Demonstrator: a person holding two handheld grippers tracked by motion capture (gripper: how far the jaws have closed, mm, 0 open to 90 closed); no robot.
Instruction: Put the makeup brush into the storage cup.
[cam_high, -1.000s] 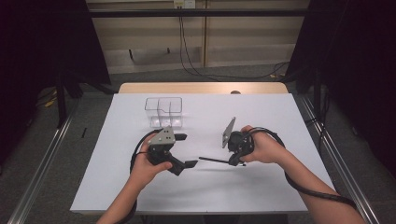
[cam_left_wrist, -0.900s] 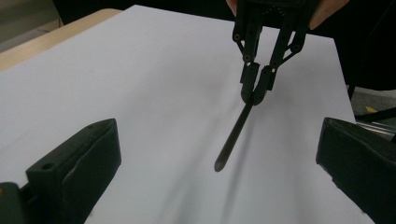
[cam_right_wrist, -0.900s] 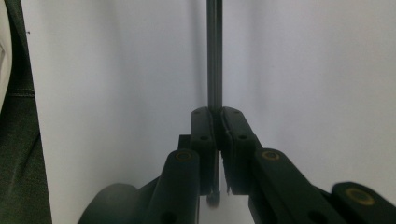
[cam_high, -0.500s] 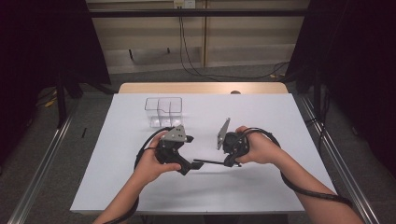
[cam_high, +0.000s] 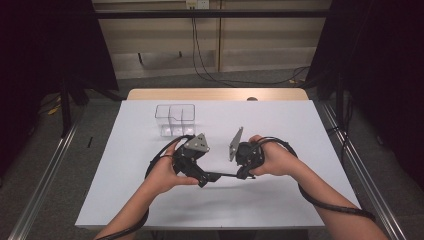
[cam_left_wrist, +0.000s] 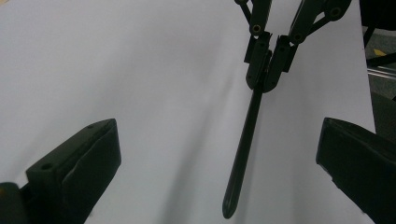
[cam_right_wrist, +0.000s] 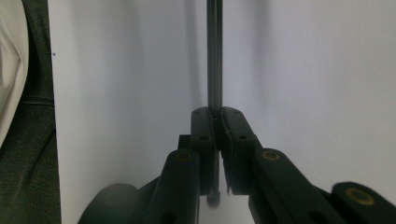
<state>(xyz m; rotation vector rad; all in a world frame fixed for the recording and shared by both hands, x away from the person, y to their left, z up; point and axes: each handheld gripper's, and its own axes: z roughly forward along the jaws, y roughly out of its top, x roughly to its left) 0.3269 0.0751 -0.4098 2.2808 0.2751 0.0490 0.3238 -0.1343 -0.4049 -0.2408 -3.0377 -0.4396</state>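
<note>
Held thing: a thin black rod (cam_left_wrist: 243, 149) is clamped at one end by the right claw (cam_right_wrist: 217, 122); it runs straight out from the pads, lifted a little above the white table (cam_high: 280, 210).
Right claw: closed on the rod, with the two pads pressed together on its shaft, as seen both in the right gripper view and, from the other side, in the left gripper view (cam_left_wrist: 265, 70).
Right claw, place: in the high view it (cam_high: 241, 175) is seen right of the table's middle, gripped by the right hand (cam_high: 272, 160) and pointed toward the left claw; its grey plate (cam_high: 236, 144) stands tilted on edge.
Left claw: open (cam_left_wrist: 219, 168); the two black pads are set wide apart at the lower corners of the left gripper view, nothing pressed between them.
Rod tip: the free, rounded end is seen in the gap between the left pads, touching neither.
Left claw, place: in the high view it (cam_high: 204, 179) is held by the left hand (cam_high: 165, 172) just left of the table's middle, facing the right claw, with the rod spanning the gap between them.
Clear box: a transparent box with compartments (cam_high: 175, 120) stands at the far side of the table, well apart from both claws; its contents cannot be told.
Cables: a black cable loops from each claw back along the forearm.
</note>
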